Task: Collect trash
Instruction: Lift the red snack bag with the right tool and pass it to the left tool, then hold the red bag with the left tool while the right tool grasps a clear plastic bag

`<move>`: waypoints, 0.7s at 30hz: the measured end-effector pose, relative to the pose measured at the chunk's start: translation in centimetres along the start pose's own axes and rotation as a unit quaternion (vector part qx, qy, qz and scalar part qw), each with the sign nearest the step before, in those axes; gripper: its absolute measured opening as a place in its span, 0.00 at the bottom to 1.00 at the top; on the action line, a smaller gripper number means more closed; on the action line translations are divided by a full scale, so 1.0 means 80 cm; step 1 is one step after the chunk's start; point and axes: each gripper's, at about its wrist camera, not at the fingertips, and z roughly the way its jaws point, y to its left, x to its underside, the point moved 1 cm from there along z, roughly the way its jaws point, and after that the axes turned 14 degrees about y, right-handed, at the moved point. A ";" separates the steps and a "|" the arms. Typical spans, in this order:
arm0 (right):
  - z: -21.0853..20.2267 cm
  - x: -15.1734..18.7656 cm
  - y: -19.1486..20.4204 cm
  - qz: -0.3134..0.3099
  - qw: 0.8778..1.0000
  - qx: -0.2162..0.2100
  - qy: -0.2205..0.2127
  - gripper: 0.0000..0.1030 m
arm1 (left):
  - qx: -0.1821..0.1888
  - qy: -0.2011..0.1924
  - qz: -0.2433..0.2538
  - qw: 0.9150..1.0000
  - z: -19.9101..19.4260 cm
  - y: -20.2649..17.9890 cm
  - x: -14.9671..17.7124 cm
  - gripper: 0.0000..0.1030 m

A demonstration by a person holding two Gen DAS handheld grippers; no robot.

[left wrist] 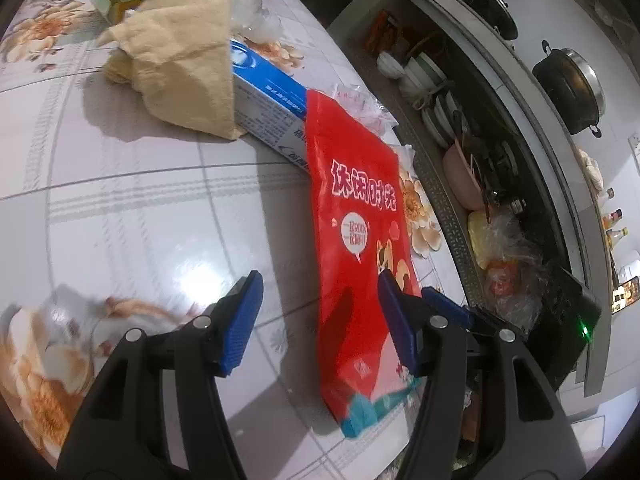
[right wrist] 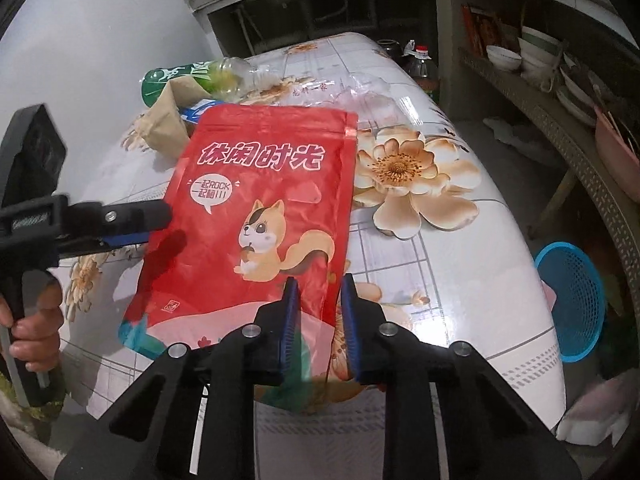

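While the red snack bag (right wrist: 256, 224) fills the centre of the right wrist frame, the right gripper (right wrist: 318, 320) has its jaws narrowly apart around the bag's lower right edge; whether the pads press it, I cannot tell. The left gripper (left wrist: 320, 320) has jaws wide apart, its right pad overlapping the bag's edge. The bag lies on the floral surface (right wrist: 460, 248). Upper left: brown paper (left wrist: 184, 56), blue box (left wrist: 268, 108), green bottle (right wrist: 176, 76). Blue basket (right wrist: 576, 300) at right.

This looks like a home kitchen: a black pot (left wrist: 570, 90), stacked bowls (right wrist: 520, 54) on a shelf, and a flowered table (right wrist: 460, 240).
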 end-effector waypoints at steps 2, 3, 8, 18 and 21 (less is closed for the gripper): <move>0.001 0.000 0.001 -0.004 1.000 0.004 -0.002 0.20 | -0.003 -0.001 0.001 1.000 0.004 -0.003 -0.009 0.55; 0.001 0.001 0.002 -0.007 1.000 0.007 -0.003 0.19 | -0.005 -0.001 0.001 1.000 0.006 -0.005 -0.013 0.55; 0.002 0.000 0.003 -0.014 1.000 0.010 -0.005 0.19 | 0.012 0.004 -0.007 1.000 0.016 -0.010 -0.032 0.53; 0.000 0.000 -0.003 -0.011 1.000 -0.006 -0.004 0.19 | 0.020 0.013 0.005 1.000 0.032 -0.020 -0.019 0.21; -0.004 -0.006 -0.019 0.008 0.999 -0.053 0.005 0.19 | -0.004 0.007 0.022 1.000 0.030 -0.022 -0.015 0.12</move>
